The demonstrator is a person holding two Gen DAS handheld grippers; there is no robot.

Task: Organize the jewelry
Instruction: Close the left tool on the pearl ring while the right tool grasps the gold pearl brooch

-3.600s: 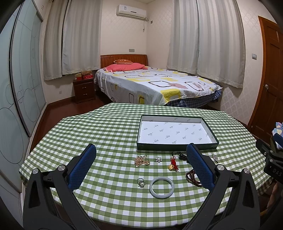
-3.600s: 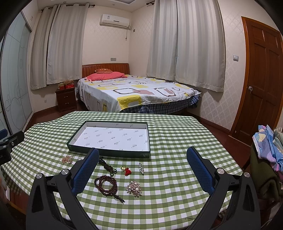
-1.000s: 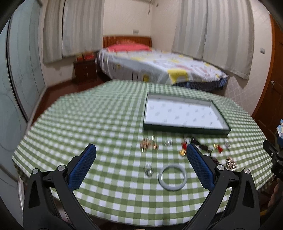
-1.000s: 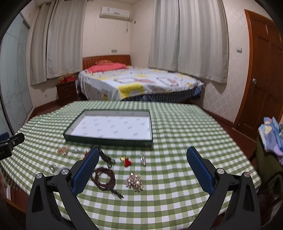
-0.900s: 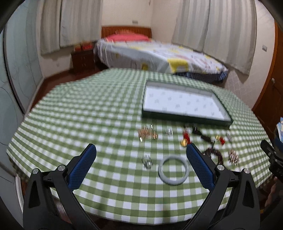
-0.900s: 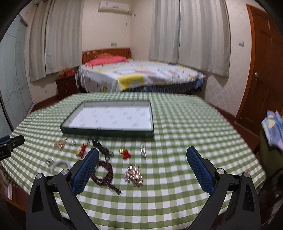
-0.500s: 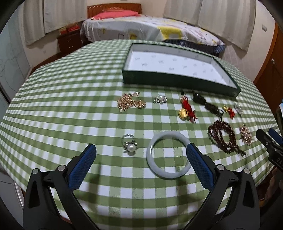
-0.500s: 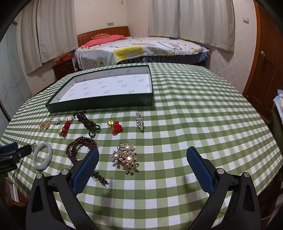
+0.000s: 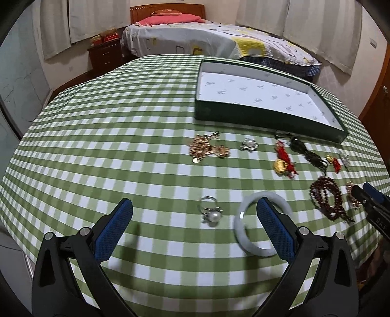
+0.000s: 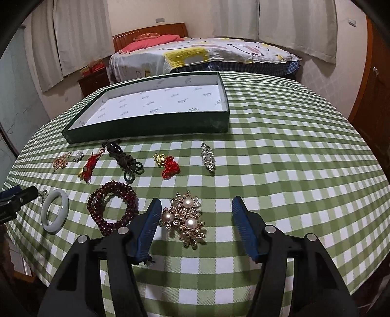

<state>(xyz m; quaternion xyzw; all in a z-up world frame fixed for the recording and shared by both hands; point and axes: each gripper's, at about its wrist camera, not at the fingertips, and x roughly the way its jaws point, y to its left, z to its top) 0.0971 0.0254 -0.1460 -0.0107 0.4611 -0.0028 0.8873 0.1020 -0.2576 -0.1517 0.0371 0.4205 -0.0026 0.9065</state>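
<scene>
Jewelry, first pickup: you are closing the right gripper [image 10: 196, 209] around the pearl brooch [image 10: 184, 218], lying untouched between its jaws at six o'clock of the empty green tray [image 10: 156, 126], while your left gripper [image 9: 195, 211] is hanging released over the pearl ring [image 9: 210, 212]; next you are needing a firm pinch, then a lift.

I see a bedroom: wooden-headboard bed [image 10: 195, 53] with a patterned white-and-yellow quilt beyond the round green-checked table [image 9: 109, 136]. Dark wooden nightstand [image 9: 106, 54] left of the bed, pale curtains [image 10: 297, 22] behind it, brown wooden door [image 9: 380, 92] to its right.
</scene>
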